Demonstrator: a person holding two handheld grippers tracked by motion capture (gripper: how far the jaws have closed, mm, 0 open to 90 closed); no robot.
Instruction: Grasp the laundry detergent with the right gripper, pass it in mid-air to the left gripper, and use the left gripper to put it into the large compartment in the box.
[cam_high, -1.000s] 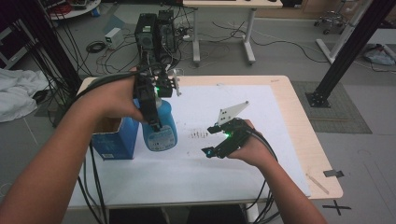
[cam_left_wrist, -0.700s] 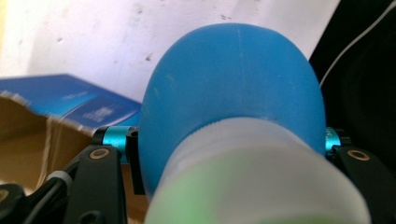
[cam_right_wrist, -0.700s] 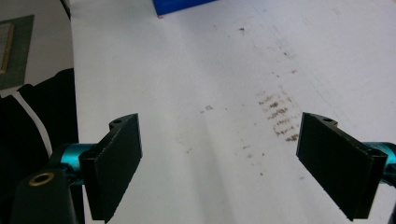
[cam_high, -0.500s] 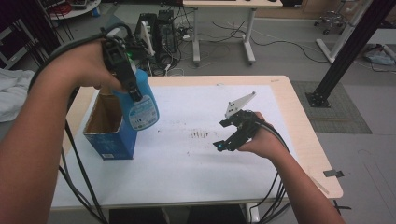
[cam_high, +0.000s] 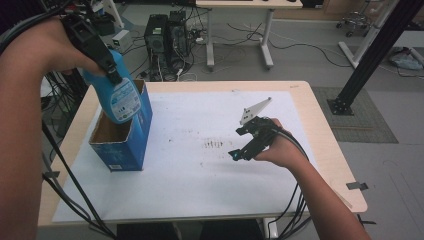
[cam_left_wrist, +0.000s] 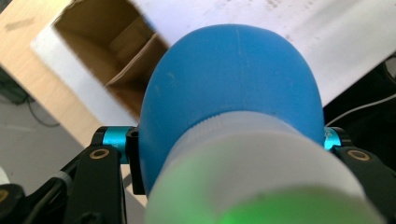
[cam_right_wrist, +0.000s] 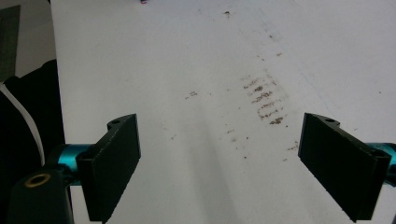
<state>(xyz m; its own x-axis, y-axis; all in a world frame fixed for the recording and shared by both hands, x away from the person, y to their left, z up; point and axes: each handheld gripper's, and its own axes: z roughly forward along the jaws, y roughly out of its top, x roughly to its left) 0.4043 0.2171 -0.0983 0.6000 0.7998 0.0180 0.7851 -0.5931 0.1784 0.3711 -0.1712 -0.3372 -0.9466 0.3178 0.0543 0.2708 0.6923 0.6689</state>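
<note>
Blue bottle (cam_high: 116, 92): smooth rigid plastic, likely slippery and moderately heavy if full; I hold it in the left tongs (cam_high: 107, 67), clenched just below its white cap, tilted over the open blue box (cam_high: 131, 145) on the surface (cam_high: 320, 120). Fill level and box bottom hidden. Right tongs (cam_right_wrist: 219, 163) released, empty, above stained white paper (cam_high: 200, 170).
</note>
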